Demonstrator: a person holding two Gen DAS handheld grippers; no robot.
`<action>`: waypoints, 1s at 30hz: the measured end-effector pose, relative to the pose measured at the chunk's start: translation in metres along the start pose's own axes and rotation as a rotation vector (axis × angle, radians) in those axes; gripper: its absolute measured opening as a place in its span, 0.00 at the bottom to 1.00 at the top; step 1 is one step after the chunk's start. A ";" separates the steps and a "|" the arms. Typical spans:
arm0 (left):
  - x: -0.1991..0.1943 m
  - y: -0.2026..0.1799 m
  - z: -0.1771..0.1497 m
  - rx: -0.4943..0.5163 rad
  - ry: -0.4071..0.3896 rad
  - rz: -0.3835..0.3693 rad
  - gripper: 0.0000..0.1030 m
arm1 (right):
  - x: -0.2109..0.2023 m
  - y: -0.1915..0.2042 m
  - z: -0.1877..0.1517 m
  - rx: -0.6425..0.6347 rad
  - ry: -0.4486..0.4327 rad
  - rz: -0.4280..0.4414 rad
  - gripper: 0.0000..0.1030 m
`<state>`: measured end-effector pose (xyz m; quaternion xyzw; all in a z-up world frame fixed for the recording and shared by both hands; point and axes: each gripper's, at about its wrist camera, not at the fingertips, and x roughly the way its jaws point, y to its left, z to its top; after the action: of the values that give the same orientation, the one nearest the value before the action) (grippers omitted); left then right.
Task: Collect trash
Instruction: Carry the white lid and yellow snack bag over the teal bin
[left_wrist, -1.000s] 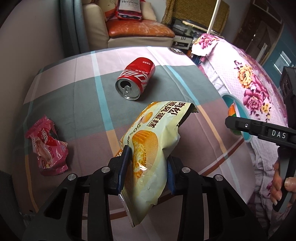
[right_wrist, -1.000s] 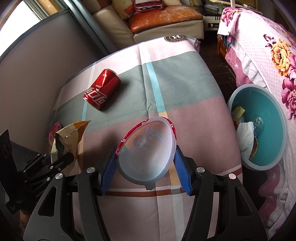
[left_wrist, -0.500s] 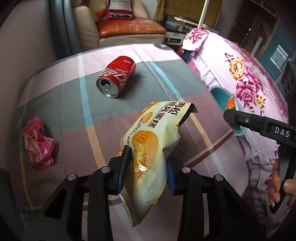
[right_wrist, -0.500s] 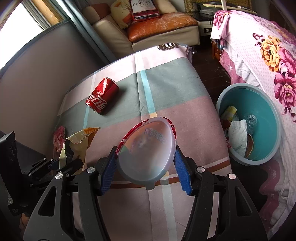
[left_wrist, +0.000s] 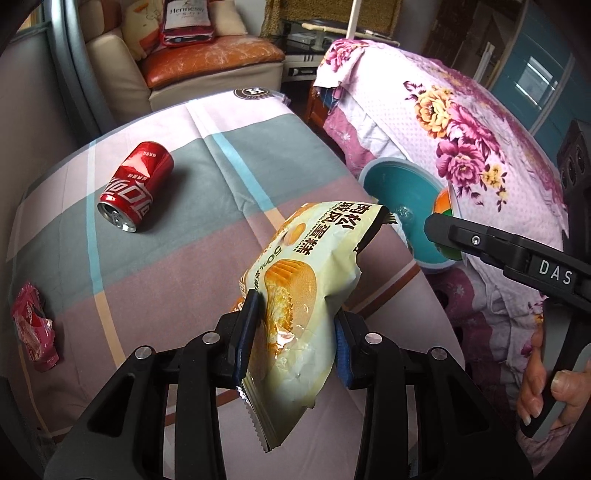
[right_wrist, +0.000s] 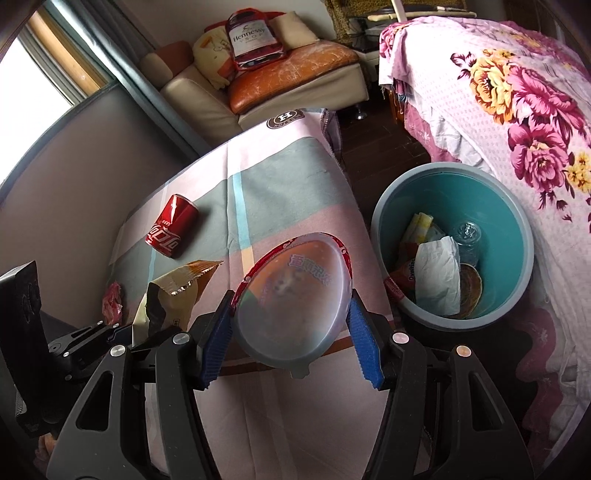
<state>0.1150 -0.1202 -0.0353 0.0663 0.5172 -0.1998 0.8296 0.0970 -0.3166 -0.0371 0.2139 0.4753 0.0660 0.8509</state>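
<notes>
Grippers carried bin-ward; bin (right_wrist: 517, 206) now nearer, can (left_wrist: 135, 186) farther.

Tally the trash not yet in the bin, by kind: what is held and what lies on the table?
Cans: 1, the red can lying on the table.
Wrappers: 2, the cake wrapper in the left tool and the pink wrapper on the table.
Lidded bowls: 1, the bowl in the right tool.
Total: 4.
</notes>
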 end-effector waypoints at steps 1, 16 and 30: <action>0.004 -0.007 0.004 0.011 0.003 -0.003 0.37 | -0.003 -0.008 0.002 0.011 -0.006 -0.004 0.55; 0.049 -0.110 0.058 0.164 0.015 -0.094 0.37 | -0.044 -0.138 0.028 0.205 -0.094 -0.142 0.55; 0.081 -0.155 0.085 0.215 0.034 -0.148 0.38 | -0.036 -0.174 0.037 0.248 -0.079 -0.186 0.55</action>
<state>0.1549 -0.3095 -0.0531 0.1198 0.5105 -0.3133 0.7917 0.0933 -0.4956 -0.0665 0.2752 0.4636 -0.0807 0.8384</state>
